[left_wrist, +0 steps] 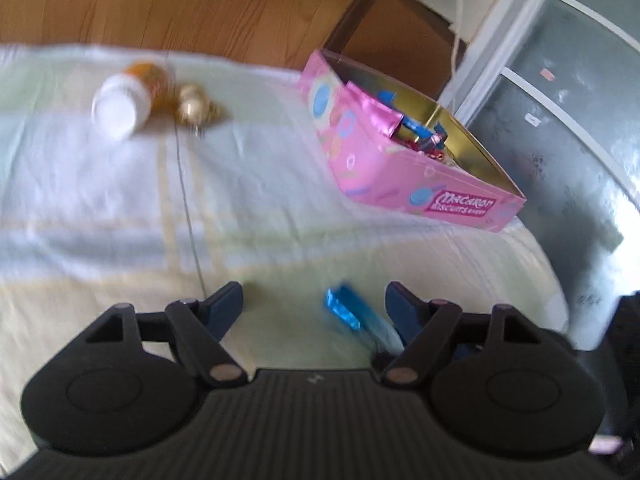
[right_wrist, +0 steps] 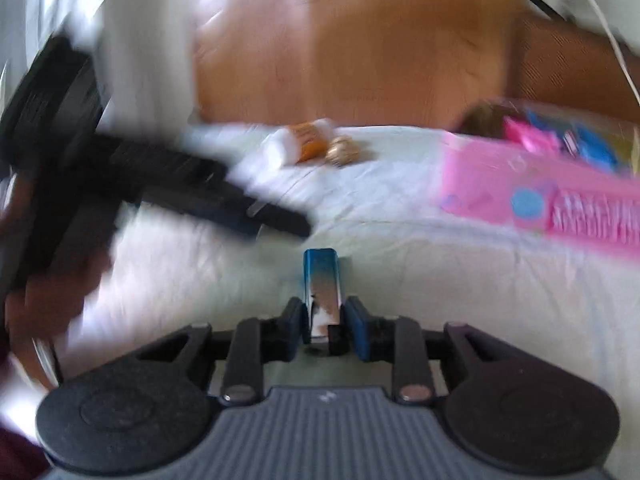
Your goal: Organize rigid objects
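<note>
My right gripper (right_wrist: pixel 324 316) is shut on a shiny blue foil-wrapped bar (right_wrist: pixel 321 280), which sticks out forward above the pale bedsheet (right_wrist: pixel 400 280). In the left wrist view the same blue bar (left_wrist: pixel 346 312) shows between my open left gripper (left_wrist: pixel 314 304) fingers, close to the right finger. The left gripper also shows blurred at the left of the right wrist view (right_wrist: pixel 224 200). A pink biscuit tin (left_wrist: pixel 400 160) stands open at the right, with blue and pink wrapped items inside; it shows in the right wrist view too (right_wrist: pixel 540 196).
An orange pill bottle with a white cap (left_wrist: pixel 124 100) lies on its side at the far left, next to a gold ball (left_wrist: pixel 194 106). Both show in the right wrist view: bottle (right_wrist: pixel 300 142), ball (right_wrist: pixel 342 152). Wooden floor (left_wrist: pixel 200 0) lies beyond the bed edge.
</note>
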The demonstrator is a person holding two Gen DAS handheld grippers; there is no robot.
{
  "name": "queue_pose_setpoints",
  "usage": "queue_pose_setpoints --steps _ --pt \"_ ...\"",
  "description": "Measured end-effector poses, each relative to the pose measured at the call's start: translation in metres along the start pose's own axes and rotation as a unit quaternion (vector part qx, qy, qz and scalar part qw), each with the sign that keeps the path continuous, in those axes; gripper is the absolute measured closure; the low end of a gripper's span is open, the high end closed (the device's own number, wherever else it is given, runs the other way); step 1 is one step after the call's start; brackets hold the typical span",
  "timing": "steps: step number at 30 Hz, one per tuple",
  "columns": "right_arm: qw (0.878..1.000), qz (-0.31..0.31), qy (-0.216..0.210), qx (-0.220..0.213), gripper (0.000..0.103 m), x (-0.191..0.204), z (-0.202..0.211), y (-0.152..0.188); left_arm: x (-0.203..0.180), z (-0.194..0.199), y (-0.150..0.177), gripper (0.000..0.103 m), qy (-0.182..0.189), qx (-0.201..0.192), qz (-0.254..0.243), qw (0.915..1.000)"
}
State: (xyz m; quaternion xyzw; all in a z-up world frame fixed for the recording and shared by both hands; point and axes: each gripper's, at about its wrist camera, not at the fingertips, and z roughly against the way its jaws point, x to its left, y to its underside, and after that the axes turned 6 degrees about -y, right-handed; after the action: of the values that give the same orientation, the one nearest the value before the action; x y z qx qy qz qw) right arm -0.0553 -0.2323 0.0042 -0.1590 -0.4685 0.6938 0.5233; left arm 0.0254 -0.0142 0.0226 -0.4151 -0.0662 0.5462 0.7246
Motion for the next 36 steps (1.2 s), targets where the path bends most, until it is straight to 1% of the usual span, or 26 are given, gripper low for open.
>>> queue_pose_setpoints --steps 2,4,5,6,7,8,9,10,12,13,15,17,21,23,24,26,29,30,31,32,33,35,36 --pt "0.996 -0.080 -0.023 -0.022 0.078 -0.024 0.005 0.003 -0.002 -0.005 -0.001 0.024 0.011 0.012 0.020 0.9997" --pt "0.990 -0.129 -0.044 -0.036 0.078 -0.041 0.006 0.005 -0.009 -0.014 -0.005 0.026 0.012 0.022 0.028 0.9993" --pt "0.987 -0.144 -0.056 -0.041 0.078 -0.045 0.008 0.007 -0.015 -0.018 -0.006 0.034 0.010 0.023 0.025 0.9994" --pt "0.986 -0.148 -0.062 -0.045 0.078 -0.045 0.010 0.010 -0.020 -0.022 -0.007 0.046 0.013 0.026 0.022 0.9993" --pt "0.986 -0.146 -0.066 -0.052 0.078 -0.045 0.013 0.011 -0.025 -0.029 -0.009 0.051 0.018 0.035 0.020 0.9990" --pt "0.986 -0.142 -0.069 -0.058 0.078 -0.045 0.016 0.012 -0.028 -0.031 -0.009 0.059 0.018 0.035 0.020 0.9990" --pt "0.986 -0.140 -0.070 -0.064 0.078 -0.044 0.017 0.011 -0.033 -0.035 -0.010 0.071 0.021 0.034 0.015 0.9991" --pt "0.986 -0.135 -0.069 -0.067 0.078 -0.044 0.020 0.011 -0.037 -0.040 -0.012 0.074 0.031 0.042 0.016 0.9985" --pt "0.988 -0.128 -0.055 -0.069 0.078 -0.044 0.022 0.010 -0.042 -0.044 -0.018 0.083 0.049 0.047 0.027 0.9973" --pt "0.988 -0.128 -0.052 -0.074 0.079 -0.047 0.025 0.007 -0.047 -0.045 -0.022 0.085 0.061 0.046 0.025 0.9968" --pt "0.987 -0.126 -0.046 -0.093 0.079 -0.054 0.030 -0.003 -0.063 -0.043 -0.036 0.086 0.062 0.030 -0.002 0.9976" --pt "0.987 -0.107 -0.027 -0.115 0.079 -0.059 0.036 -0.018 -0.084 -0.041 -0.054 0.087 0.060 0.005 -0.037 0.9975" --pt "0.983 -0.067 0.020 -0.169 0.079 -0.071 0.039 -0.056 -0.120 -0.051 -0.093 0.087 0.055 -0.046 -0.098 0.9926" --pt "0.981 -0.051 0.046 -0.184 0.079 -0.079 0.033 -0.072 -0.132 -0.065 -0.109 0.087 0.047 -0.059 -0.120 0.9900" --pt "0.980 -0.040 0.062 -0.184 0.080 -0.083 0.026 -0.079 -0.135 -0.072 -0.115 0.087 0.041 -0.064 -0.126 0.9891" --pt "0.981 -0.038 0.081 -0.173 0.082 -0.096 0.009 -0.090 -0.137 -0.087 -0.124 0.087 0.022 -0.061 -0.132 0.9891" --pt "0.983 -0.052 0.087 -0.153 0.082 -0.111 -0.015 -0.095 -0.132 -0.108 -0.130 0.086 -0.006 -0.052 -0.129 0.9903" --pt "0.983 -0.052 0.092 -0.148 0.082 -0.114 -0.022 -0.095 -0.130 -0.112 -0.131 0.077 -0.016 -0.053 -0.126 0.9905" --pt "0.983 -0.043 0.101 -0.149 0.082 -0.113 -0.026 -0.094 -0.129 -0.115 -0.131 0.071 -0.025 -0.060 -0.120 0.9906" --pt "0.982 -0.035 0.110 -0.150 0.079 -0.111 -0.029 -0.093 -0.126 -0.116 -0.131 0.062 -0.036 -0.063 -0.116 0.9906" --pt "0.982 -0.031 0.112 -0.150 0.077 -0.107 -0.030 -0.091 -0.124 -0.114 -0.131 0.062 -0.042 -0.066 -0.112 0.9906" --pt "0.982 -0.027 0.107 -0.155 0.069 -0.102 -0.026 -0.088 -0.119 -0.105 -0.131 0.062 -0.042 -0.070 -0.108 0.9908" --pt "0.981 -0.026 0.105 -0.160 0.069 -0.100 -0.023 -0.087 -0.115 -0.095 -0.131 0.062 -0.040 -0.080 -0.107 0.9902"
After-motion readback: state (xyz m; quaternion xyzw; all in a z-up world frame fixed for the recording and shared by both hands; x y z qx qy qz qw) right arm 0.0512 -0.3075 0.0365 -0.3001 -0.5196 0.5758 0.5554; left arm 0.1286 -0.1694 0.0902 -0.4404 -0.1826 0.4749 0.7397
